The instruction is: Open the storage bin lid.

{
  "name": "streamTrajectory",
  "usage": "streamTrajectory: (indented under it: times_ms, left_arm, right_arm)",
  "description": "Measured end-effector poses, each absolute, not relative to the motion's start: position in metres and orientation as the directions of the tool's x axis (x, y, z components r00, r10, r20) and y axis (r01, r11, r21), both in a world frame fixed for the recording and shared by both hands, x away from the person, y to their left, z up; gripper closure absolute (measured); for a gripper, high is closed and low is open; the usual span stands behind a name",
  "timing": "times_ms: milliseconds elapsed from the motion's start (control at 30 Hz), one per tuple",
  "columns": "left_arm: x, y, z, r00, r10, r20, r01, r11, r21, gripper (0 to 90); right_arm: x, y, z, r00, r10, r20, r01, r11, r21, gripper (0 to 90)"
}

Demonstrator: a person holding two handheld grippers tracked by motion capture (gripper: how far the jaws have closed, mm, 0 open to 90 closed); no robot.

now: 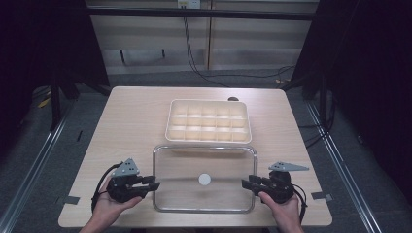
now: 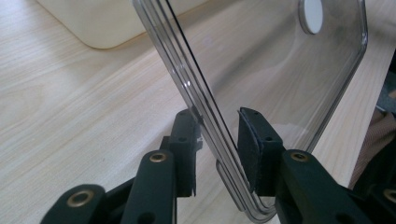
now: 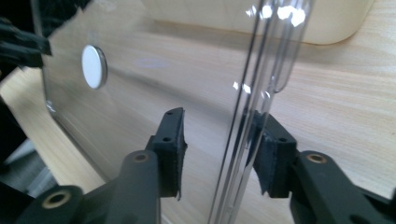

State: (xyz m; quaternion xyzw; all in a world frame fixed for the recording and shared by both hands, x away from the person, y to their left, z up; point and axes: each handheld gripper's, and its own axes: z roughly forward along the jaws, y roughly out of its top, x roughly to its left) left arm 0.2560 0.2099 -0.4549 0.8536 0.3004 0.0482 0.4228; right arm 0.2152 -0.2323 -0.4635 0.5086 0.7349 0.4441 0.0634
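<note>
A: Nearest, at the bench's (image 1: 126,111) front edge: 2 hands, each with a claw. Left claw (image 1: 154,182) at the left rim of the clear lid (image 1: 204,165), right claw (image 1: 244,184) at its right rim.

B: Grip on the left?

A: Loose. Seen along the left claw (image 2: 219,140), rim between the jaws, one pad (image 2: 250,140) just beside the plastic, the other set back with a gap. Slightly parted, not clamped.

B: And the right?

A: Much the same. Along the right claw (image 3: 217,140), rim edge-on between the jaws, nearer the right pad (image 3: 268,144), clear space before the left one. Parted a little, nothing pinched.

B: Lid itself?

A: Transparent, rounded corners, flat on the bench between both claws, long side toward the person. White round disc (image 1: 204,179) near its middle, also seen through the plastic (image 2: 312,15) (image 3: 94,66).

B: Beyond that?

A: Cream tray (image 1: 209,121) with rows of small compartments, just behind the lid's far edge, near the bench's centre. Farther still, dark cables (image 1: 194,53) on the floor.
</note>
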Motion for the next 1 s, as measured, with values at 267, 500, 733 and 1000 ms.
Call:
streamTrajectory:
  times_ms: [267,500,733,1000]
  left_arm:
    - [0.261,0.208,-0.460,0.808,0.564,-0.173,0.484,-0.465,0.741,65.7]
    - [0.262,0.205,-0.465,0.808,0.563,-0.173,0.492,-0.485,0.723,62.5]
    - [0.276,0.203,-0.471,0.800,0.564,-0.205,0.525,-0.493,0.693,61.1]
    - [0.278,0.199,-0.476,0.791,0.578,-0.203,0.535,-0.491,0.687,58.6]
  right_arm:
    - [0.222,-0.233,-0.470,-0.474,0.802,0.363,0.699,0.091,0.710,54.2]
    - [0.225,-0.229,-0.473,-0.467,0.815,0.344,0.721,0.126,0.681,48.8]
    - [0.234,-0.231,-0.483,-0.443,0.816,0.371,0.737,0.096,0.669,46.7]
    - [0.239,-0.230,-0.488,-0.440,0.824,0.358,0.749,0.116,0.652,42.5]
